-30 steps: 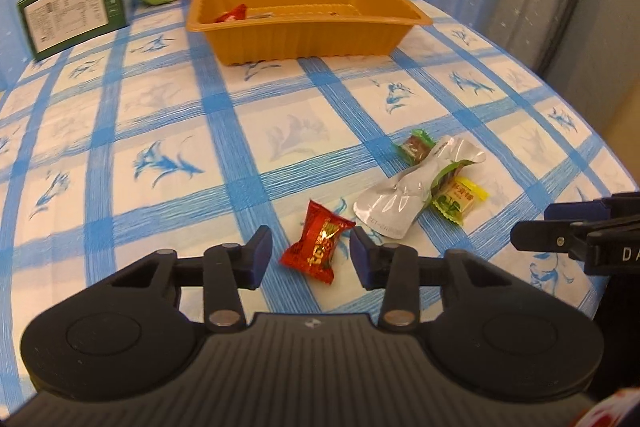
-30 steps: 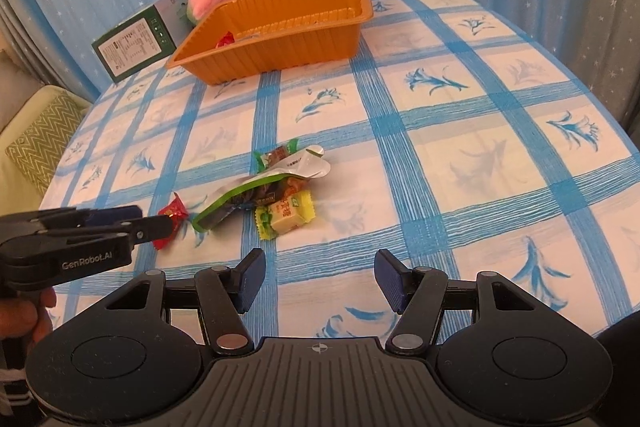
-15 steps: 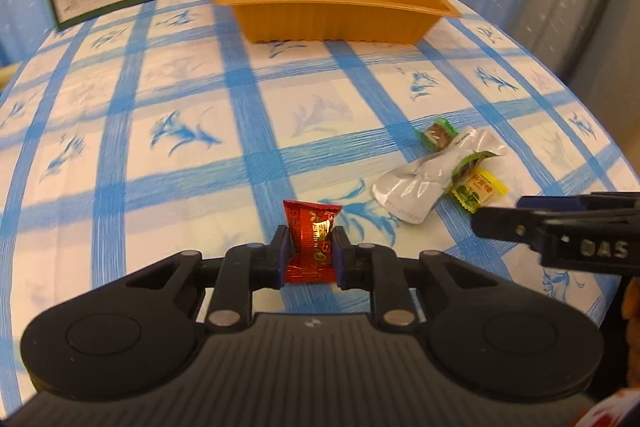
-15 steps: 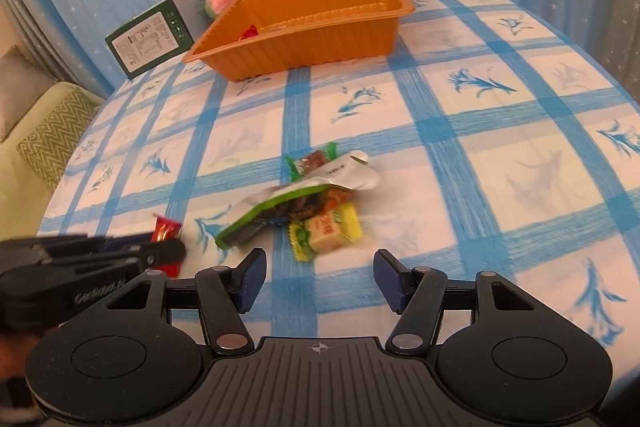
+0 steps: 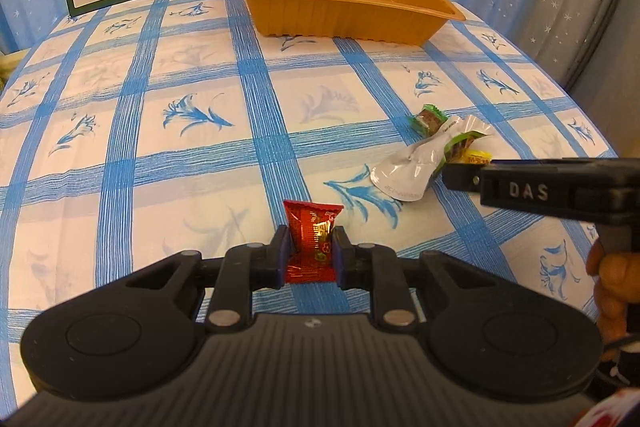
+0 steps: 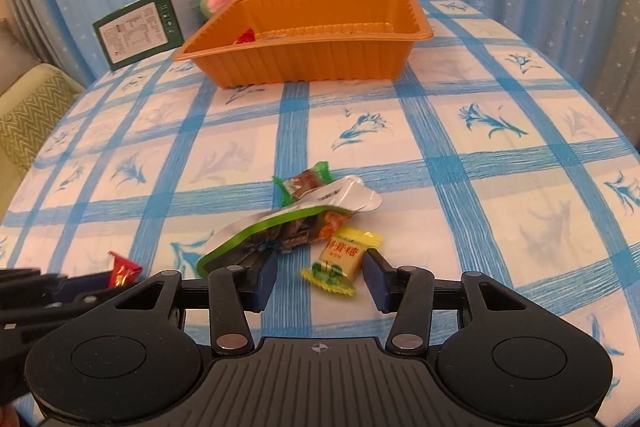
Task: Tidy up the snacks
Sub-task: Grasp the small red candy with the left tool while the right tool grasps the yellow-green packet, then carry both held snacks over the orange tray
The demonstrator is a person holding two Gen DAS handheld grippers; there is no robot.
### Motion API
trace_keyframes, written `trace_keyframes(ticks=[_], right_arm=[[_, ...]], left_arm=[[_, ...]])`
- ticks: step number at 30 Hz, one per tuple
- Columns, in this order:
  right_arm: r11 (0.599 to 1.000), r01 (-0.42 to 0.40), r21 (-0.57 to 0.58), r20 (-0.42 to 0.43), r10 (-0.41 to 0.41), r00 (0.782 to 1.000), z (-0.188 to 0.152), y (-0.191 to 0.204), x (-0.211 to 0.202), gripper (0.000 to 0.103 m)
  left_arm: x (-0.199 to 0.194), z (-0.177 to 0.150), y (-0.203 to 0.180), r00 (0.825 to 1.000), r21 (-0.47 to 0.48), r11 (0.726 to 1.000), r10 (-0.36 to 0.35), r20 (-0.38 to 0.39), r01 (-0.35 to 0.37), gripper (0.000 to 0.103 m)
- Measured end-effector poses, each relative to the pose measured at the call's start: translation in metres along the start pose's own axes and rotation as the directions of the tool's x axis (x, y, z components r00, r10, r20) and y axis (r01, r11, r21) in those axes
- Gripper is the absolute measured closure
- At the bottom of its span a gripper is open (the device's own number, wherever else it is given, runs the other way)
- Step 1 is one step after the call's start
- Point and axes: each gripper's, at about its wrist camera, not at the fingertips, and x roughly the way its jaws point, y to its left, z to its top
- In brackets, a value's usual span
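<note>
Left gripper (image 5: 310, 251) now clenched on red candy (image 5: 313, 237), a second ago loose on tablecloth (image 5: 160, 167); ready for orange tray (image 5: 344, 15). Right gripper (image 6: 320, 281) released, now straddling yellow candy (image 6: 340, 259) beside silver pouch (image 6: 288, 223).

the right hand-held gripper (image 6: 320, 281) hangs open around a yellow candy (image 6: 340, 261) on the checked tablecloth (image 6: 500, 187).

The left gripper (image 5: 310, 253), open around the red candy (image 5: 311, 242) a second ago, is now clamping it at lower centre of its frame. The right gripper (image 6: 320, 285) is sitting closer to the yellow candy (image 6: 340, 259), its open fingers now flanking it at lower centre.
</note>
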Motion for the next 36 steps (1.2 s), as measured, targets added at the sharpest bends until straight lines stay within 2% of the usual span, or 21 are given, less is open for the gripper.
trace_keyframes(ticks=[4, 6, 9, 16, 19, 27, 29, 36], right_arm=[[0.997, 0.035, -0.069, 0.004, -0.035, 0.999, 0.000, 0.004, 0.003, 0.058], [0.991, 0.060, -0.118, 0.015, -0.059, 0.998, -0.003, 0.006, 0.002, 0.072], [0.990, 0.059, -0.127, 0.020, -0.057, 0.998, -0.007, 0.000, 0.000, 0.077], [0.990, 0.049, -0.134, 0.010, -0.048, 0.999, -0.012, -0.006, -0.010, 0.080], [0.991, 0.045, -0.125, 0.008, -0.044, 0.999, -0.015, -0.008, -0.015, 0.082], [0.989, 0.049, -0.138, 0.011, -0.048, 0.999, -0.018, -0.009, -0.017, 0.082], [0.988, 0.052, -0.148, 0.012, -0.051, 0.999, -0.019, -0.009, -0.016, 0.082], [0.984, 0.051, -0.169, 0.004, -0.051, 0.999, -0.020, -0.006, -0.016, 0.082]], left_arm=[[0.000, -0.001, 0.000, 1.000, 0.001, 1.000, -0.001, 0.003, 0.001, 0.083], [0.000, -0.001, 0.000, 1.000, 0.004, 1.000, 0.002, 0.004, -0.002, 0.083], [0.000, -0.002, -0.001, 1.000, 0.005, 1.000, 0.006, 0.008, -0.006, 0.083], [0.000, -0.004, -0.005, 0.999, 0.034, 0.999, 0.026, 0.019, -0.026, 0.082], [0.000, -0.005, -0.007, 0.999, 0.050, 0.998, 0.038, 0.027, -0.039, 0.075], [0.002, -0.005, -0.008, 0.999, 0.074, 0.996, 0.038, 0.029, -0.040, 0.075], [0.002, -0.005, -0.008, 0.999, 0.074, 0.997, 0.036, 0.030, -0.038, 0.079], [-0.005, -0.009, -0.013, 0.999, 0.069, 0.997, 0.027, 0.035, -0.030, 0.080]])
